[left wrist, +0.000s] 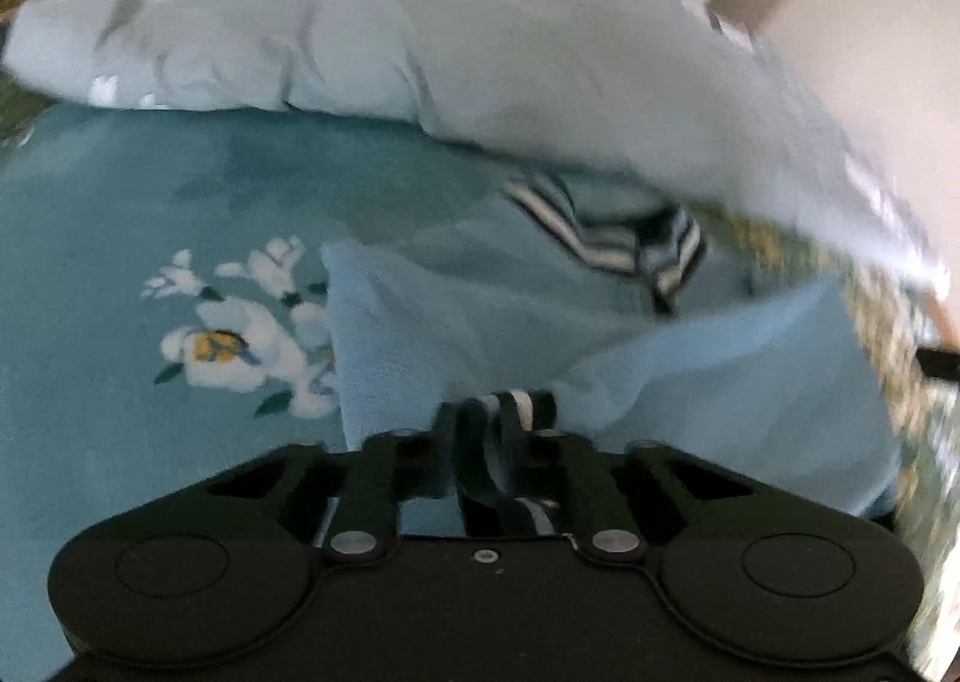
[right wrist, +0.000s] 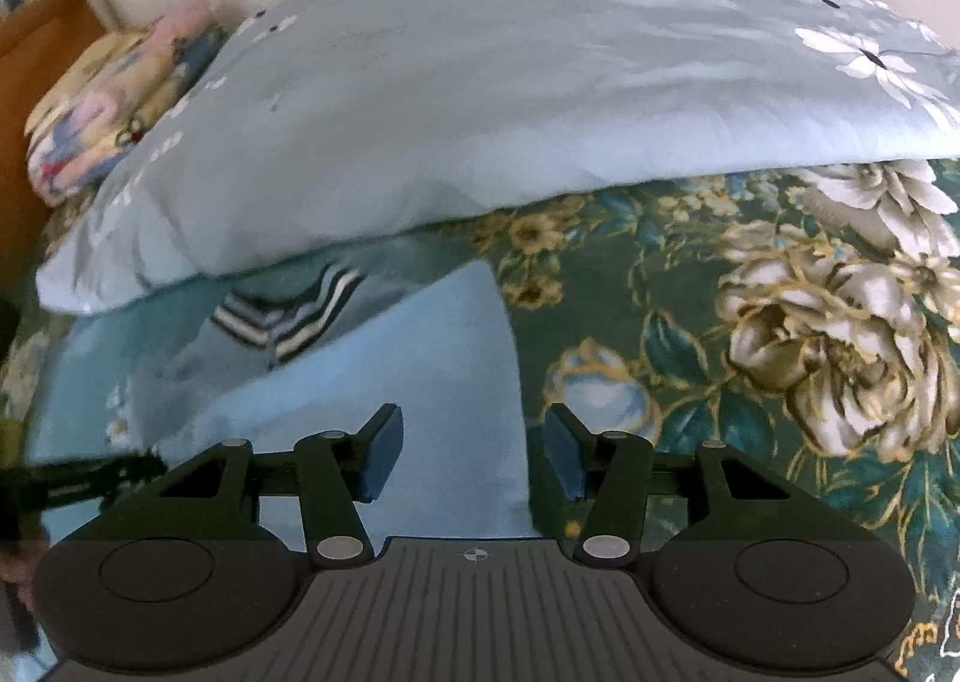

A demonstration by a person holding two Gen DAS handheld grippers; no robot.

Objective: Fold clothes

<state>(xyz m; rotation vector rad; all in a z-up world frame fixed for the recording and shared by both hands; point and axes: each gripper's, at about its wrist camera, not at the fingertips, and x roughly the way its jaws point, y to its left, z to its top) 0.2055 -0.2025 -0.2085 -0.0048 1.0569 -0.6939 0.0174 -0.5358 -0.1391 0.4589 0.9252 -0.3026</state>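
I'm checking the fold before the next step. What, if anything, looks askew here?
The light blue garment lies rumpled on the bed, its striped collar tucked under the pale quilt's edge. The left gripper is shut on a striped edge; the right gripper is open.

Both wrist cameras look steeply down, from close, over their own fingers at the bed (right wrist: 690, 322), and both views share the light blue garment (left wrist: 690, 382) below the pale pillow (right wrist: 480, 82).

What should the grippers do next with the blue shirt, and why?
Probably close the right gripper on the light blue shirt. Its jaws stand open over the shirt's edge, while the left gripper is already shut on the striped trim, so both can lift together.
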